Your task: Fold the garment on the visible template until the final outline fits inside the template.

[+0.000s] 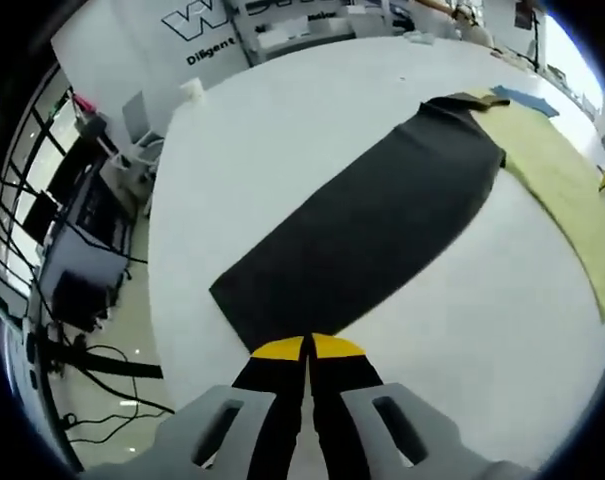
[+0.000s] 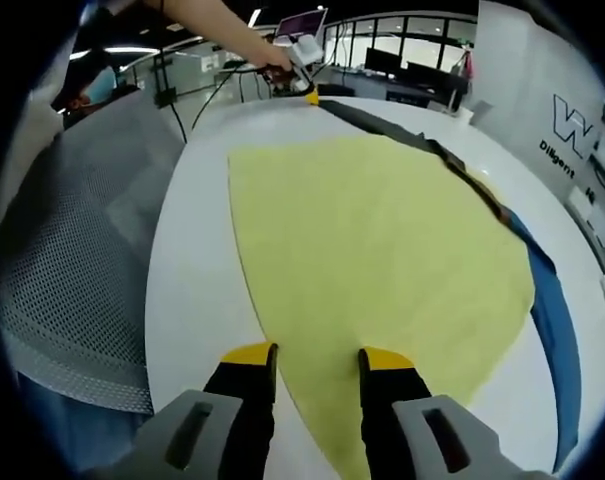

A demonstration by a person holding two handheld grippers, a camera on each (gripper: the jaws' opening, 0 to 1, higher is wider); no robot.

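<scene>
Yellow-tipped and pressed together, my left tongs sit at the near end of the dark garment, right on its edge. I cannot tell whether any cloth is pinched between the tips or whether they are simply closed just short of it. The garment lies as a long dark strip across the white table, running away from me until its far end overlaps the yellow sheet, which I take to be the template, with a blue piece beyond it.

My right tongs are parted and empty, hovering low over the near edge of the yellow sheet. From this side the garment shows as a dark band along the sheet's far edge, with a blue strip next to it. My other tongs and the hand holding them appear at the far end of the table.

Most of the garment lies off the template, so I judge the folding far from done. The main risk is a weak hold: if my left tips have only the hem or nothing, a lift will drop the cloth short. Pulling hard could drag the yellow sheet and shift it with the garment. My right tongs could also catch the template instead of the garment, since they hang directly over it.
</scene>
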